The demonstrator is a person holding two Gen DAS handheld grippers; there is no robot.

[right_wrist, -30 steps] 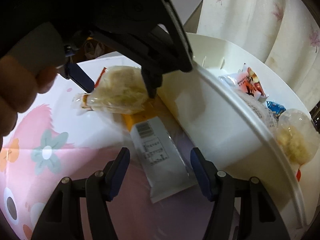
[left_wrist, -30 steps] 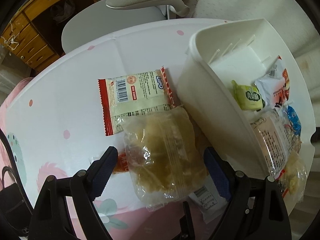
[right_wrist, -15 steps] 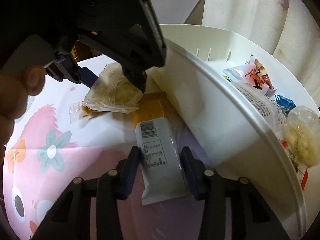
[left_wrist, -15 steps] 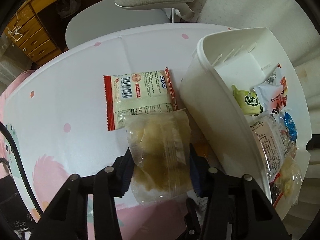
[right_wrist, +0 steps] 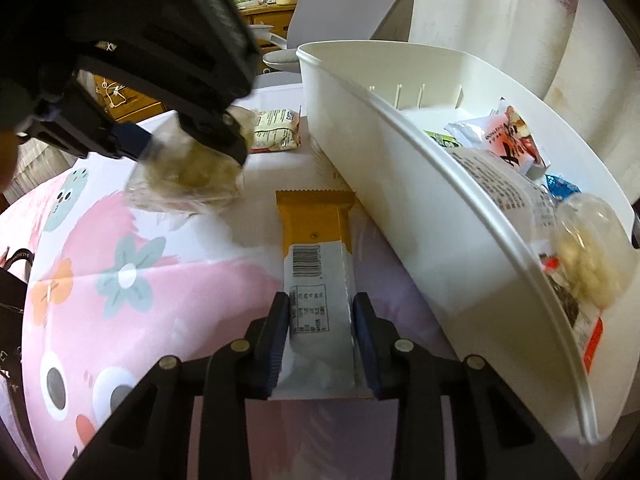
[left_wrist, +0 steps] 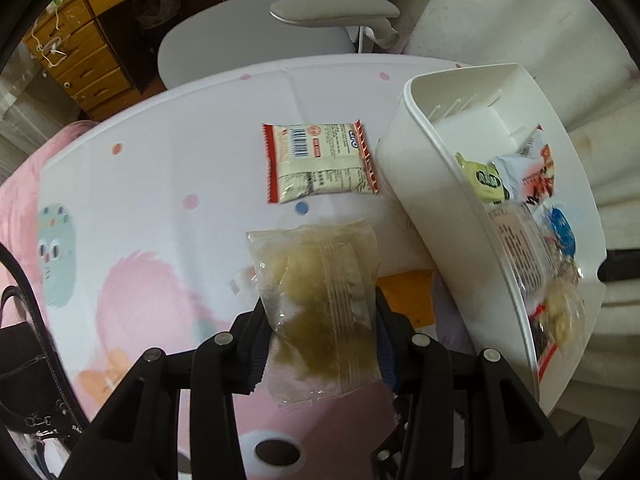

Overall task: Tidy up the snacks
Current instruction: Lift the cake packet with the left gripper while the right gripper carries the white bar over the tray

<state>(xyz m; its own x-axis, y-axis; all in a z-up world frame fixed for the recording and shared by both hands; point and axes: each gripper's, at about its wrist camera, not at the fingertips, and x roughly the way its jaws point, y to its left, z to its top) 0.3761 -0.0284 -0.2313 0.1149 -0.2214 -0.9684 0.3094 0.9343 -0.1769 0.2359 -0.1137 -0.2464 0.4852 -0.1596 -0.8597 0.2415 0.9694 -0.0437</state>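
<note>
Left gripper (left_wrist: pixel 320 344): jaws clamped on clear snack bag (left_wrist: pixel 320 292), lifted off the table (left_wrist: pixel 160 168). Carry over white bin (left_wrist: pixel 436 216) at the far right edge.
Right gripper (right_wrist: pixel 320 336): jaws closing on grey-and-orange bar (right_wrist: pixel 318 280), lying beside the bin; grip mid-length, lift level.

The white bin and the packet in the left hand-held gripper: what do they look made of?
White bin: apparently rigid moulded plastic, smooth with a slight sheen, with a rolled rim and thin moulded ribs inside. Clear packet: thin transparent plastic film, glossy and crinkled, its yellowish contents showing through.
</note>
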